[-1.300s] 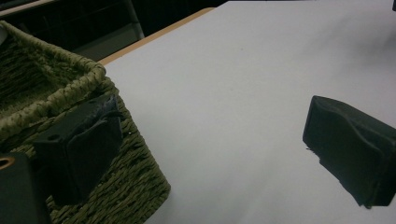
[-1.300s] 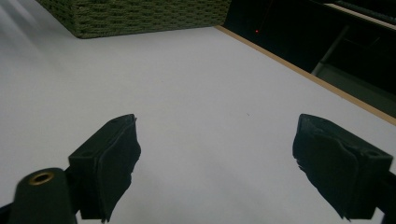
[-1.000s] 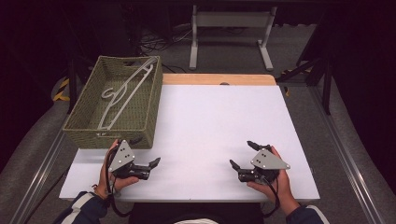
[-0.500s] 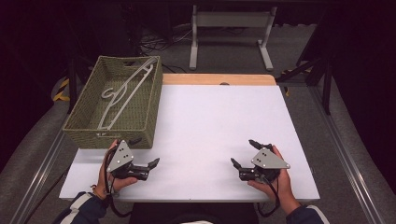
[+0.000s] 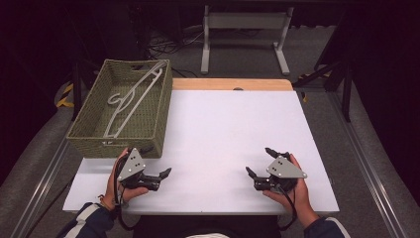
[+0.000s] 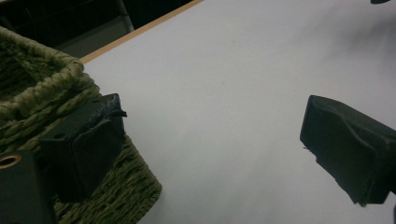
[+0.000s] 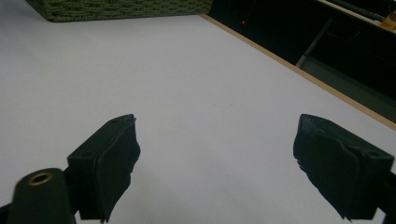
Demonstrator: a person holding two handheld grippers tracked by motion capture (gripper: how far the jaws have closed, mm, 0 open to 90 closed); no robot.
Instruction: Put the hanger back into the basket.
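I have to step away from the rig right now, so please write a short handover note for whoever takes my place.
Left tool: open, holding nothing, low over the white table just in front of the woven basket.
Right tool: open, holding nothing, near the table's front right.
Things: a white clothes hanger lies slantwise inside the basket at the table's left rear.
Done: nothing gripped so far.
Left: the hanger is the likely thing to handle; the left tool is nearer, so probably reach into the basket with it.
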